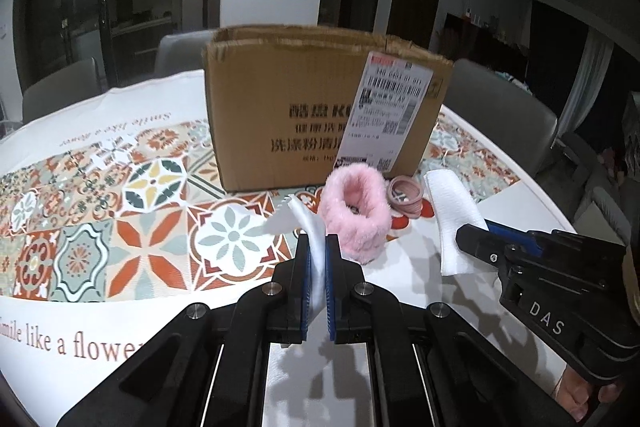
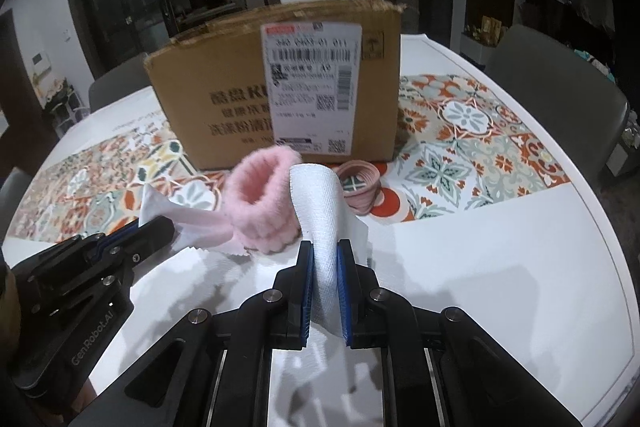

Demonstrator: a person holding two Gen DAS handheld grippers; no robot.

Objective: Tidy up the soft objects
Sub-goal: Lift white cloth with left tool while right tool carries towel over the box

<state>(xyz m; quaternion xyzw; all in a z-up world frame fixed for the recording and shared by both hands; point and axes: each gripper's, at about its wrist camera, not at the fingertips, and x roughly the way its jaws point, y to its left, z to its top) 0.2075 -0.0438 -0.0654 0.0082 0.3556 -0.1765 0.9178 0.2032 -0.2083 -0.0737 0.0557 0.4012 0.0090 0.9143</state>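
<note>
Box walls off the far side, bare white table nearer

The cardboard box (image 1: 320, 107) stands behind the pink fluffy band (image 1: 356, 211) and hair ties (image 1: 406, 197); the white tabletop (image 2: 500, 267) right of them lies bare.

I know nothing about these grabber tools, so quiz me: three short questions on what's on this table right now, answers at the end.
1. True or false: the left gripper is shut on a white cloth.
2. What does the right gripper hold? A) the pink furry band B) a white textured cloth C) the cardboard box
3. Fill in: a bundle of pink hair ties lies just in front of the ____.

Key: 1 true; 2 B; 3 cardboard box.
</note>
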